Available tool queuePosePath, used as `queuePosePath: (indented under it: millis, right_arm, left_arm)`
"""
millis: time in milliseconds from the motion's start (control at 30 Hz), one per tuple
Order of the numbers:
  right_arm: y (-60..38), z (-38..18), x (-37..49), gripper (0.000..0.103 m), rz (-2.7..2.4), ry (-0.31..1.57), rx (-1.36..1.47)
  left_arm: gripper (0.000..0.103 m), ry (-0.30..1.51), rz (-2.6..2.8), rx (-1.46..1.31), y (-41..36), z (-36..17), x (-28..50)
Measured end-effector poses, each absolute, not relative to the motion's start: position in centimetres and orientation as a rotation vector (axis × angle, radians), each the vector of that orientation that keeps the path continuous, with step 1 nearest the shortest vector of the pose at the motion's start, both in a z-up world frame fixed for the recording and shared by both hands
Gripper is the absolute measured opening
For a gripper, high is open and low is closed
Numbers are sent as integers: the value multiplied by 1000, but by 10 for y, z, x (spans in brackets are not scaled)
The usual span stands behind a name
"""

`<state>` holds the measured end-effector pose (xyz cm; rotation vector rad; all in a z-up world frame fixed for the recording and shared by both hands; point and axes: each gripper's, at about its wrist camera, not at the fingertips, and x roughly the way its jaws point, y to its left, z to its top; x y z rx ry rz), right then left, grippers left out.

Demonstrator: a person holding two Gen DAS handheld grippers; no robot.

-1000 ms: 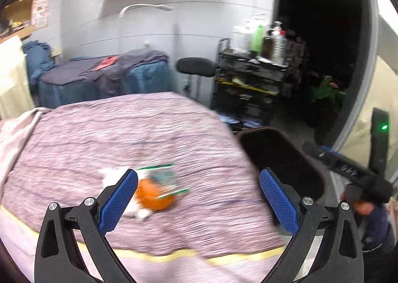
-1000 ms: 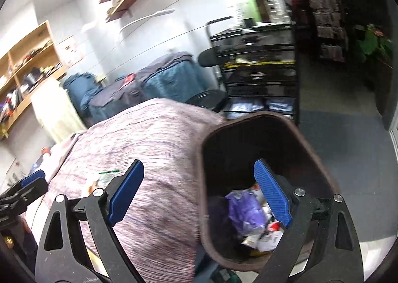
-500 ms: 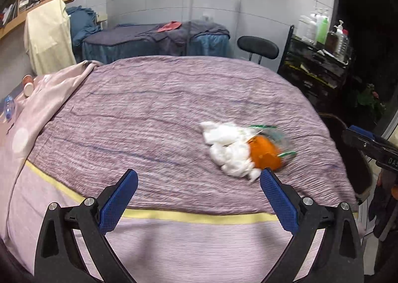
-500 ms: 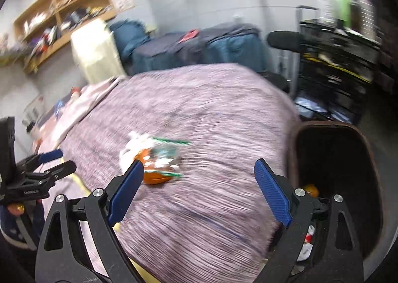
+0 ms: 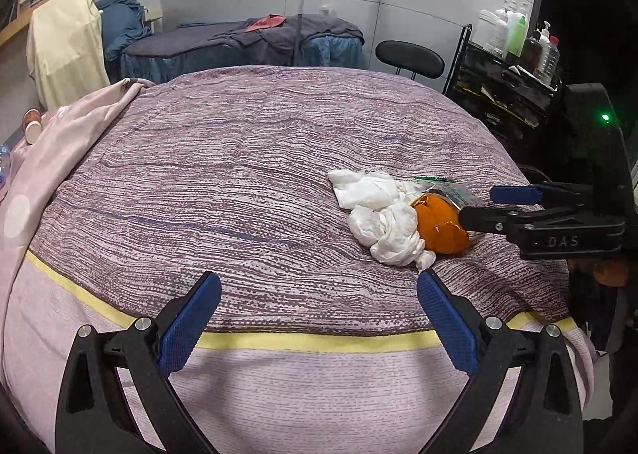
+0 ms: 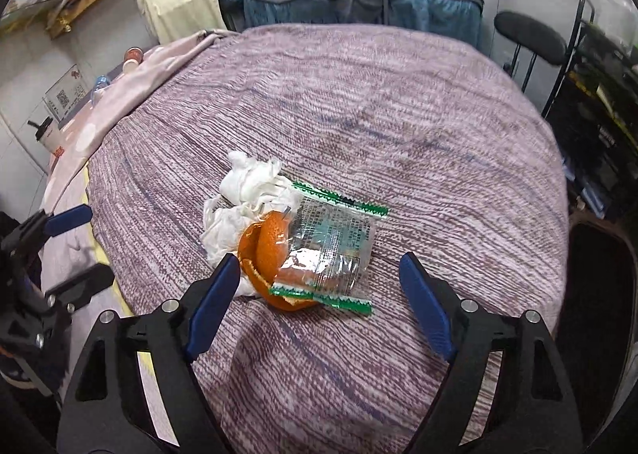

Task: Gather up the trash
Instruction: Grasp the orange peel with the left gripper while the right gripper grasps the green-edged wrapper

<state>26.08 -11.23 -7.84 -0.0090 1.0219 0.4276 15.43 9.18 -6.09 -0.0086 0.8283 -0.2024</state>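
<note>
Trash sits in one heap on the bed [image 6: 398,103] near its right edge: orange peel [image 6: 265,254] under a clear wrapper [image 6: 335,242], crumpled tissue [image 6: 243,190] touching it. My right tongs [image 6: 319,290] are wide open, empty, straddling the peel – lined up for a grab, I judge. Left tongs [image 5: 315,318] open, empty, well short of the heap. Dark bin [image 6: 598,286] stands beside the bed. Nothing blocks the reach.

Left wrist view: looked low across the bed [image 5: 223,182] from its foot. Right wrist view: nearer, angled down from the bed's right. Shared: trash pile [image 5: 392,220] [image 6: 287,242], far wall.
</note>
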Motion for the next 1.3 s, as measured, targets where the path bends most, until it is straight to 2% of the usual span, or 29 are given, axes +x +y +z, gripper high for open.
queuePosePath:
  millis: [100, 133, 267, 400, 567, 633, 867, 1167, 1300]
  right_arm:
    - [-113, -88, 274, 62, 431, 1065, 43]
    - [-115, -90, 276, 50, 441, 1076, 63]
    - [-119, -89, 274, 43, 444, 1053, 96]
    - [-130, -76, 264, 42, 429, 991, 129]
    - [-153, -57, 250, 42, 380, 921, 163]
    - [-163, -52, 246, 42, 364, 907, 184]
    - [-199, -55, 235, 42, 305, 906, 249]
    - [-221, -66, 219, 42, 278, 914, 306]
    - [-230, -68, 210, 42, 266, 905, 330]
  left_arm:
    - [97, 829, -222, -3, 86, -61, 156]
    - [97, 829, -227, -2, 84, -61, 157]
    - [97, 829, -259, -4, 73, -59, 161]
    - [96, 828, -309, 35, 53, -58, 165]
    - [76, 857, -400, 99, 20, -59, 179]
    - [72, 875, -436, 128, 7, -61, 186]
    - [65, 948, -484, 253, -26, -80, 207]
    - [62, 1072, -484, 306, -46, -106, 237]
    - [51, 1052, -479, 259, -42, -100, 238]
